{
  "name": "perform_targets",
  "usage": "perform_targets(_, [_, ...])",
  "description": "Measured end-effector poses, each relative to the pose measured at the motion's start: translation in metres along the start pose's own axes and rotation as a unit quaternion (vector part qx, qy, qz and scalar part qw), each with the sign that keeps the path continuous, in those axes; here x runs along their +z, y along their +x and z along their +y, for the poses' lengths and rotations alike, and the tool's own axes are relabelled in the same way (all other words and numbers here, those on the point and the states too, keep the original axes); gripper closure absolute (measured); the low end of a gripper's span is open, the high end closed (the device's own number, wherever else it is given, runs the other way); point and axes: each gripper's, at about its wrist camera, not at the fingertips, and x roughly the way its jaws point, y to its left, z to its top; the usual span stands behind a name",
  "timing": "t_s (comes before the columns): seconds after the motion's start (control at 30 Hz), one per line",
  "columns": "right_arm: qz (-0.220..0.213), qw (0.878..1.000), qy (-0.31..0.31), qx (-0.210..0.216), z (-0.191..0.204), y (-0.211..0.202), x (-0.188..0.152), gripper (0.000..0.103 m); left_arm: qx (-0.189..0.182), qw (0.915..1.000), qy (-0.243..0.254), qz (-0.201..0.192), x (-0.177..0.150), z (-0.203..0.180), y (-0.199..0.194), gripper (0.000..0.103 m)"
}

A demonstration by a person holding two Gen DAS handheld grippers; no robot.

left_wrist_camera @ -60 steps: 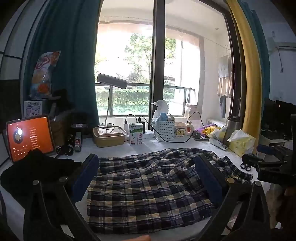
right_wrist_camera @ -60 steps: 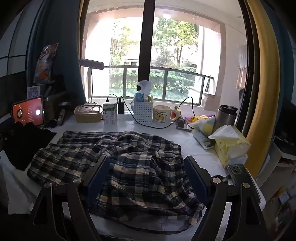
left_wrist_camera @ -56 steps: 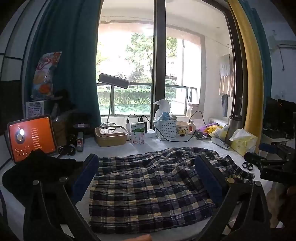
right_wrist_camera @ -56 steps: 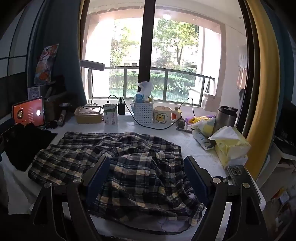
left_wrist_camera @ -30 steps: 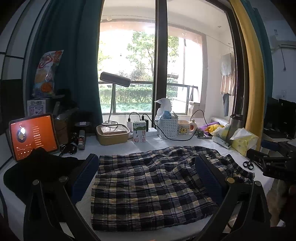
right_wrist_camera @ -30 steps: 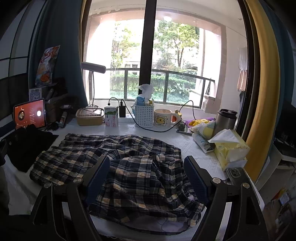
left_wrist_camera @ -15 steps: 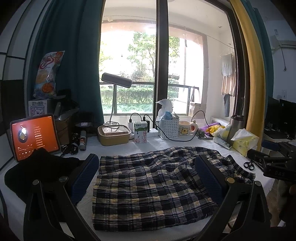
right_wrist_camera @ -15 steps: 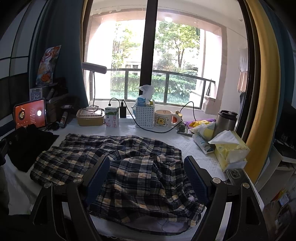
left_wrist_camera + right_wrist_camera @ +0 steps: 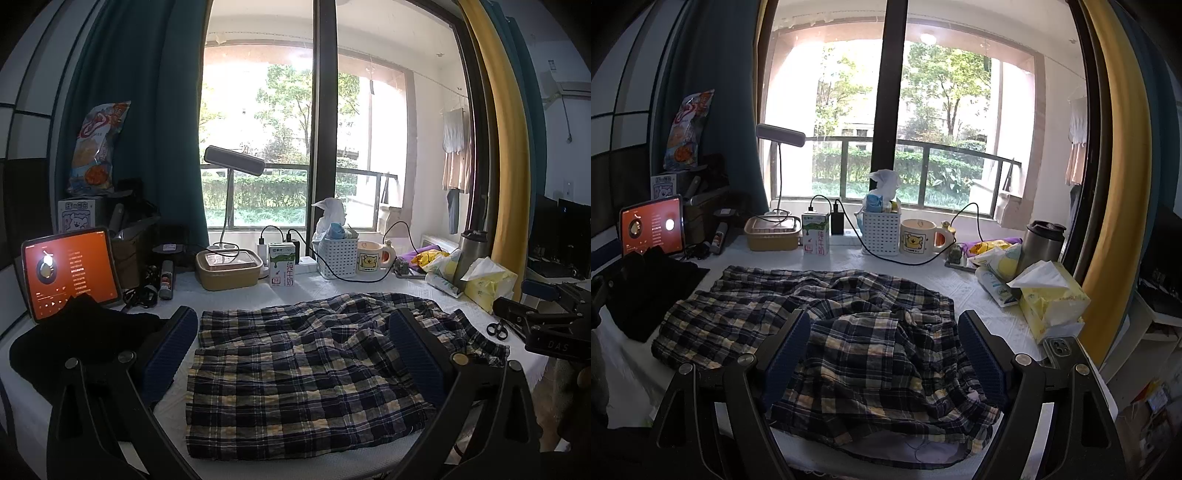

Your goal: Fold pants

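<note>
The plaid pants lie spread and rumpled across the white table, navy and yellow checks; they also show in the right wrist view. My left gripper is open and empty, held above the pants' left part. My right gripper is open and empty, above the bunched right part. The right gripper also shows at the right edge of the left wrist view.
A black garment and lit tablet sit at the left. Along the back stand a lunch box, milk carton, basket, mug and cables. Tissues, phone, scissors lie right.
Both views have risen and drawn back slightly from the pants. The pants have not moved and both grippers stay open.
</note>
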Motion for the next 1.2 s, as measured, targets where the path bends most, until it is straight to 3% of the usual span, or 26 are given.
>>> perform_targets(1.2, [0.002,1.000,-0.008,0.012,0.0058,0.0051,0.0018,0.019,-0.003,1.0000,0.001,0.001,0.0053,0.0082,0.0041,0.001])
